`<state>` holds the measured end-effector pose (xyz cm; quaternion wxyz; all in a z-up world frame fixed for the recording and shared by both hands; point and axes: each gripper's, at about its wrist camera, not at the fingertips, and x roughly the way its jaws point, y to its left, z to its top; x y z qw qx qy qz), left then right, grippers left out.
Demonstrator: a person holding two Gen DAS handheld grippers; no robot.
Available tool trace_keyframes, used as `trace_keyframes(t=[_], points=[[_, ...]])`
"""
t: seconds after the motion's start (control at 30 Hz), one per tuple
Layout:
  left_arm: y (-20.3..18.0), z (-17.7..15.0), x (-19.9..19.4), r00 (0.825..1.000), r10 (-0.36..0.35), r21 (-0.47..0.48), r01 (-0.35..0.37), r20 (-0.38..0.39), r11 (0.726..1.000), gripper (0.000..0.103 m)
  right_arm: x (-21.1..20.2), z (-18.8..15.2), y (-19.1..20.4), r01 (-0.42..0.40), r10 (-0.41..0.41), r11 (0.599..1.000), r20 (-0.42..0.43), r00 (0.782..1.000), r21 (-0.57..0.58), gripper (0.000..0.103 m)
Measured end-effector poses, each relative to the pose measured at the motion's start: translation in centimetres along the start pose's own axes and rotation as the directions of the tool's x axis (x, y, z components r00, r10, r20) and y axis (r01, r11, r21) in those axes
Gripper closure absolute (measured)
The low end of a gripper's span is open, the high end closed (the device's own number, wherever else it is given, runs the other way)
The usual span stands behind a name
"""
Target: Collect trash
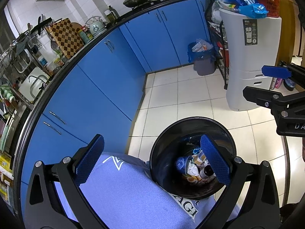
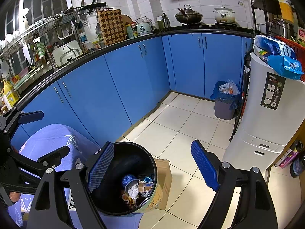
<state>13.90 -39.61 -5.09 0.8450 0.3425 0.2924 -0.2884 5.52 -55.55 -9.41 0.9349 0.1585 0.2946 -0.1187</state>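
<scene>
Trash [image 2: 137, 188] inside one black bin [image 2: 106, 194], two bins total, both grippers [image 1: 152, 160] [image 2: 154, 168] wide apart, empty.

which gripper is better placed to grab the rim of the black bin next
Left, probably. The left gripper is open with one finger already over the black bin mouth; the right gripper hangs open above it.

With its jaws spread wide and empty, the left tool [image 1: 152, 162] hangs over the black trash bin [image 1: 164, 164], which holds crumpled wrappers and a bottle [image 1: 206, 171] and stands beside a purple cloth [image 1: 124, 187], while the right tool [image 1: 255, 82] gapes beyond the bin.
</scene>
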Motion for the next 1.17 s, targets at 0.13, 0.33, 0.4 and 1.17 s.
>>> trace_keyframes(t=[0.13,0.33,0.4,1.17], points=[[-0.1,0.0,-0.2,1.000,-0.001,0.003,0.001,0.004,1.000,0.003,-0.2,0.1,0.1,-0.006,0.006,1.000,0.001,1.000,0.011,0.022],[-0.2,0.1,-0.4,1.000,0.000,0.006,0.000,0.011,1.000,0.003,-0.2,0.1,0.1,-0.005,0.005,1.000,0.000,1.000,0.008,0.022],[-0.2,0.1,-0.4,1.000,0.002,0.008,-0.002,0.011,1.000,0.003,-0.2,0.1,0.2,-0.004,0.004,1.000,-0.001,1.000,0.006,0.022],[0.4,0.0,-0.8,1.000,-0.016,-0.021,0.016,0.009,1.000,0.003,-0.1,-0.2,1.0,-0.005,0.005,1.000,-0.006,1.000,0.000,0.022]])
